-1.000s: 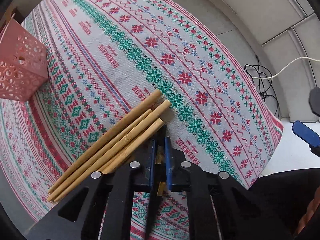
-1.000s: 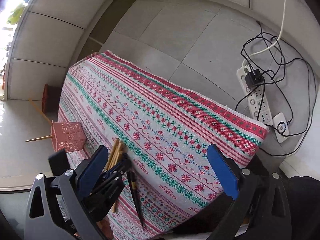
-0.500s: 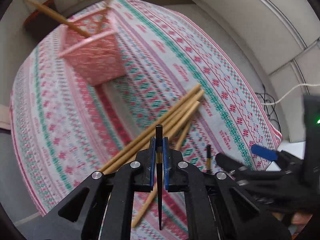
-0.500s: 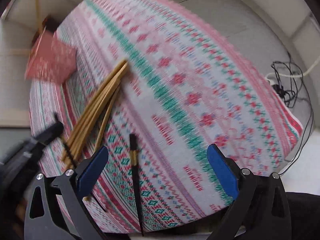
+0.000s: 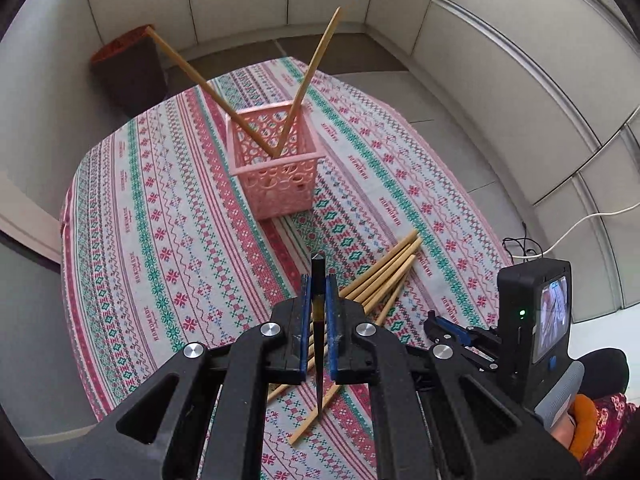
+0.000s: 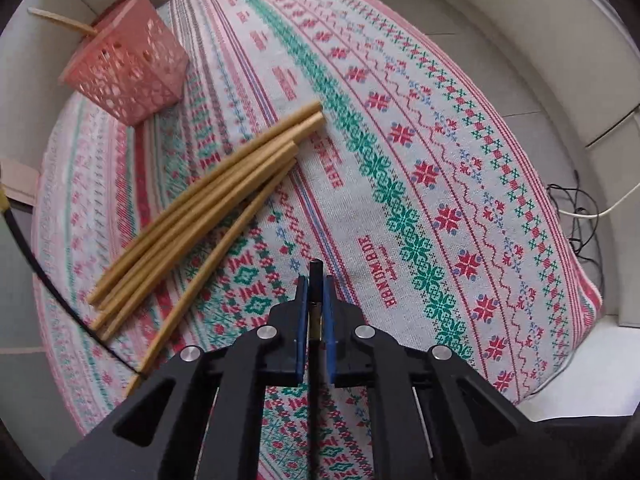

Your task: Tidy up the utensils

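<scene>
You are mid-pickup: each hand-held gripper, left [image 5: 318, 312] and right [image 6: 315, 312], is clamped on a black chopstick [image 5: 318, 280], so next carry them over to the pink basket [image 5: 276, 176] standing upright on the table [image 5: 160, 240], beyond the bamboo chopsticks [image 6: 208, 216].

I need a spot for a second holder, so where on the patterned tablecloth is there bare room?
The wide strip of tablecloth left of the pink basket is bare, and so is the stretch right of the loose bamboo chopsticks. It is crowded between the basket and the chopstick pile near the front edge.
</scene>
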Demonstrator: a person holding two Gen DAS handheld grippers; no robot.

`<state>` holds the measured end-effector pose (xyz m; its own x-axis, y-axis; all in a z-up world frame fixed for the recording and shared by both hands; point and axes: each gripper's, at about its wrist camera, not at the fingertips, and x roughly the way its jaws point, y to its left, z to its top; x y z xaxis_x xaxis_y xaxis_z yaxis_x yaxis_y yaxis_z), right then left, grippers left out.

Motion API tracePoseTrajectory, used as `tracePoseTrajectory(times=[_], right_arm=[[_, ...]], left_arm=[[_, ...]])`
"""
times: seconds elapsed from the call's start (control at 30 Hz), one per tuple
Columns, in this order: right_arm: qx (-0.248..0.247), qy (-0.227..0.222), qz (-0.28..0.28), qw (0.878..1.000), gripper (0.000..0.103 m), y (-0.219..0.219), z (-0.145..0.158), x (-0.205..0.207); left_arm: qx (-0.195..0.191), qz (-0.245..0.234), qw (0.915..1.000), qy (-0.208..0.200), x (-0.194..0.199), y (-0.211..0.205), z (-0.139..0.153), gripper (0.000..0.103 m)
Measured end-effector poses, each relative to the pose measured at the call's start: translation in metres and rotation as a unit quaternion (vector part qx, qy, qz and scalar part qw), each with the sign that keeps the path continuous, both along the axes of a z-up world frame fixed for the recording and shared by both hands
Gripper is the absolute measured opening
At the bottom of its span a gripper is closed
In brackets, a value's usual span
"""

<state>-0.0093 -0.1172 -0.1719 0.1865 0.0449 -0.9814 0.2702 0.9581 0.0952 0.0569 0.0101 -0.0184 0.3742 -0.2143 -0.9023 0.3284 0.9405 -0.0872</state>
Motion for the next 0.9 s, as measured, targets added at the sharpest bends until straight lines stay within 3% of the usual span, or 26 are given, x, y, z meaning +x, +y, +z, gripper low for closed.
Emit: tracePoseTrajectory(times=[0.1, 0.23, 0.53, 0.7, 0.9], right_arm=[[0.018, -0.05, 0.0, 0.999, 0.007, -0.014, 0.037, -0.002], [0.039, -0.131, 0.001, 0.991, 0.007, -0.025, 0.108, -0.003], [0.044, -0.315, 0.012, 0.948, 0.007, -0.019, 0.272, 0.02], [0.069, -0.363, 0.01, 0.929, 0.007, -0.017, 0.31, 0.049], [0.106, -0.361, 0.01, 0.927, 0.007, -0.012, 0.295, 0.082]], left_arm=[[-0.017, -0.004, 0.9997, -0.017, -0.003, 0.0, 0.016, 0.006], [-0.044, 0.001, 0.9977, -0.052, -0.006, 0.006, 0.049, 0.006], [-0.107, 0.037, 0.9853, -0.128, 0.002, 0.028, 0.115, 0.006], [-0.132, 0.061, 0.9739, -0.174, 0.01, 0.036, 0.144, 0.006], [-0.145, 0.106, 0.9572, -0.227, 0.019, 0.048, 0.168, 0.006]])
